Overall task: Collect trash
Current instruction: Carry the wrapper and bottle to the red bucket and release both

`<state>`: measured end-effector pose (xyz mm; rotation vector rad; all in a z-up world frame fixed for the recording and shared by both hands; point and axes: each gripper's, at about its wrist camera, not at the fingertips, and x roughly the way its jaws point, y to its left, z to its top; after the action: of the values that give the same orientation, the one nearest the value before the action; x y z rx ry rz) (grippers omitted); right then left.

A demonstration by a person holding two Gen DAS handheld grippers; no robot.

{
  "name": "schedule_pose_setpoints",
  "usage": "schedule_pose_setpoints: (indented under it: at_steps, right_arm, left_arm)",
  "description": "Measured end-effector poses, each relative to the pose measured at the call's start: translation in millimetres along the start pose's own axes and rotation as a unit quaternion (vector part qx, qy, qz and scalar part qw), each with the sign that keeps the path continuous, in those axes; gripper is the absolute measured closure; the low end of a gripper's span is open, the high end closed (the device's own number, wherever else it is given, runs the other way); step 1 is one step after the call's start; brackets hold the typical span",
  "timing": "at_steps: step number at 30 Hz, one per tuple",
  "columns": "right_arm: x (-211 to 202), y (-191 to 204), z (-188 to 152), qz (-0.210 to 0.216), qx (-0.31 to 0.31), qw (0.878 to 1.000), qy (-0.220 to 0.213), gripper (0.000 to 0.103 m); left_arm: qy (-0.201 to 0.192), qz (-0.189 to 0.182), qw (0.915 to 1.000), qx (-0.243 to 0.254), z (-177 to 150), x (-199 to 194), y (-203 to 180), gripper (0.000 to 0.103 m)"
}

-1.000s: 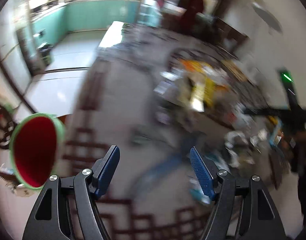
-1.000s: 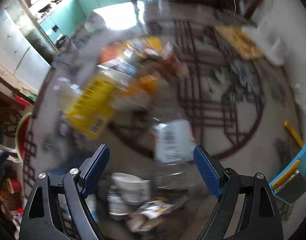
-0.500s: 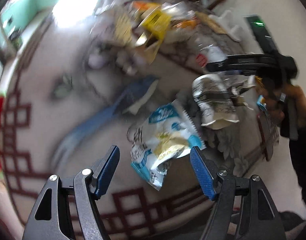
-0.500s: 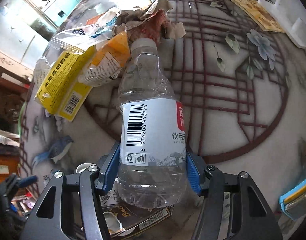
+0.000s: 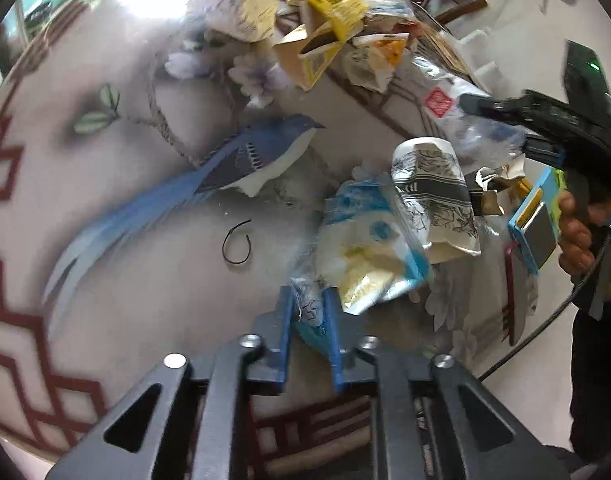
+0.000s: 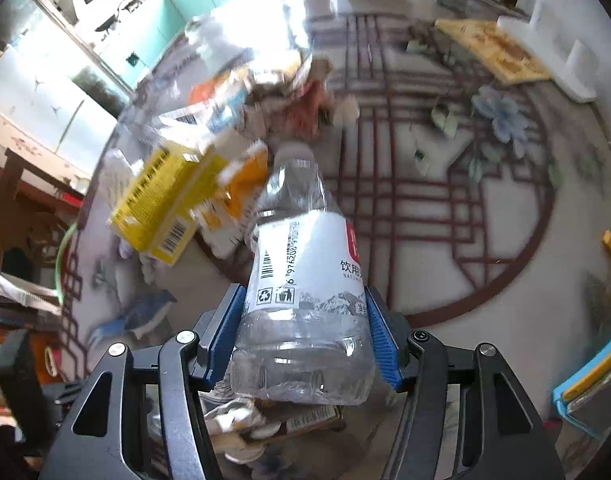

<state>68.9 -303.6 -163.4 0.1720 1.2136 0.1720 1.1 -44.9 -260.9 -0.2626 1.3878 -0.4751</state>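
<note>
The round table (image 5: 117,240), painted with a bird and red lattice, carries a heap of trash toward its far edge: a yellow carton (image 5: 333,4), torn wrappers and foil bags, all unsorted. A green-rimmed bin (image 6: 63,256) shows just past the table's left edge in the right wrist view, and nothing can be seen going into it yet. So, as I judge it, the job is in its early part: two pieces are in hand and most of the pile is left.

The bottle (image 6: 305,280), clear and empty, is clamped low on its body by the right gripper (image 6: 303,332), pads pressing both sides. Its long axis runs away from the camera, neck tilted slightly left toward the heap, base nearest the gripper.

The blue wrapper (image 5: 369,248) lies near the table's middle, beside a crumpled paper cup (image 5: 433,184). The left gripper (image 5: 309,320) is closed tight on its near corner, and the wrapper's length stretches up and right from the pinch.
</note>
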Motion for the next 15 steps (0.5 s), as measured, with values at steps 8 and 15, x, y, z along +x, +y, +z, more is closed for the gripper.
schedule_pose_setpoints:
  at_steps: [8, 15]
  right_arm:
    - [-47, 20, 18, 0.001, 0.007, 0.997, -0.083, 0.046]
    - [-71, 55, 25, 0.006, -0.014, 0.991, -0.131, 0.047]
  left_arm:
    - [-0.077, 0.014, 0.9966, 0.024, 13, -36, -7, 0.096]
    - [-0.161, 0.039, 0.9854, 0.04, 31, -89, -2, 0.096]
